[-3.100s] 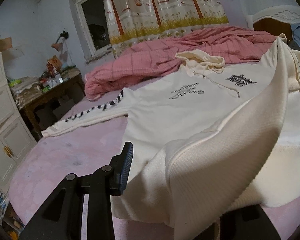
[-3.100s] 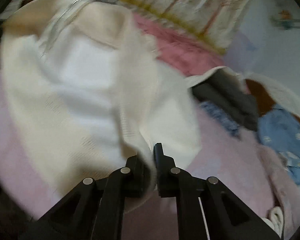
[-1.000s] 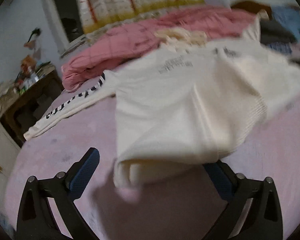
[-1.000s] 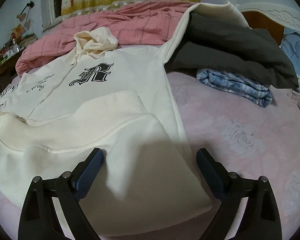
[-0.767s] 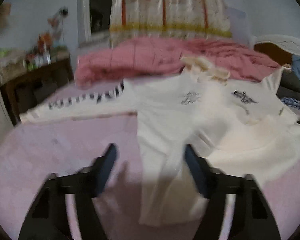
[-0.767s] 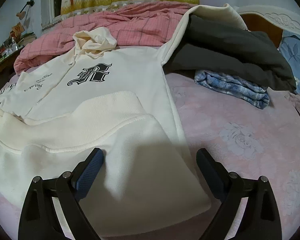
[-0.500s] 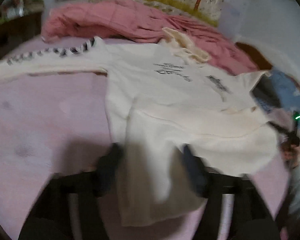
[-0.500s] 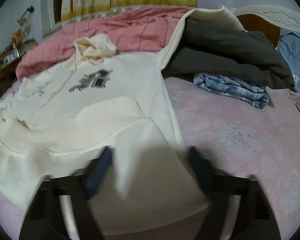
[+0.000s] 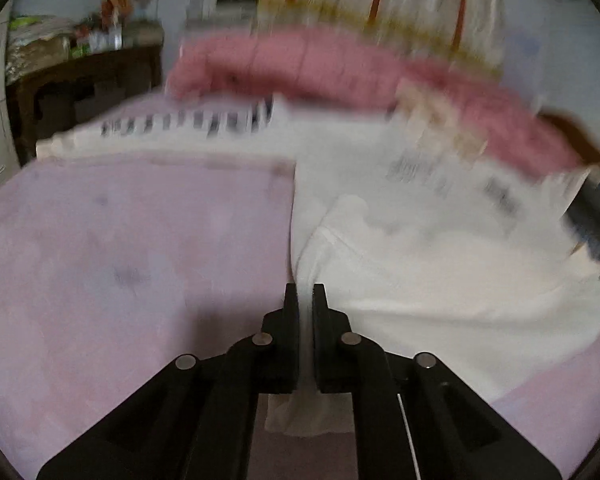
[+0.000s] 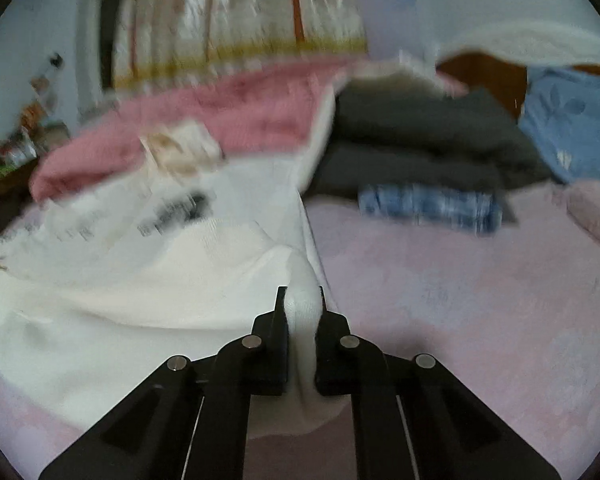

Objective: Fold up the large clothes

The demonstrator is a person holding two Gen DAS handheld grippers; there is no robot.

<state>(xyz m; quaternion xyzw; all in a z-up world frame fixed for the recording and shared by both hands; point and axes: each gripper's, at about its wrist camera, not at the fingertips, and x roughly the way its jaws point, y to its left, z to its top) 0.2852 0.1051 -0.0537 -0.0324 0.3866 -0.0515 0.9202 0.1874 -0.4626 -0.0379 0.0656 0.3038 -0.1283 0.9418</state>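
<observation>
Now both jaws have just closed: left gripper (image 9: 306, 296) and right gripper (image 10: 302, 300) each pinch the cream hoodie's (image 9: 440, 264) folded near edge on the pink bed (image 9: 120, 248) (thin bites); uneven lifting could let layers slip apart.

The left gripper (image 9: 306, 300) is matte black, built of angular linkage arms that fan out toward the lower frame corners, each pivot capped by a round silver pin. The right gripper (image 10: 302, 300) is alike, with thin pale lines along its inner arms.
</observation>
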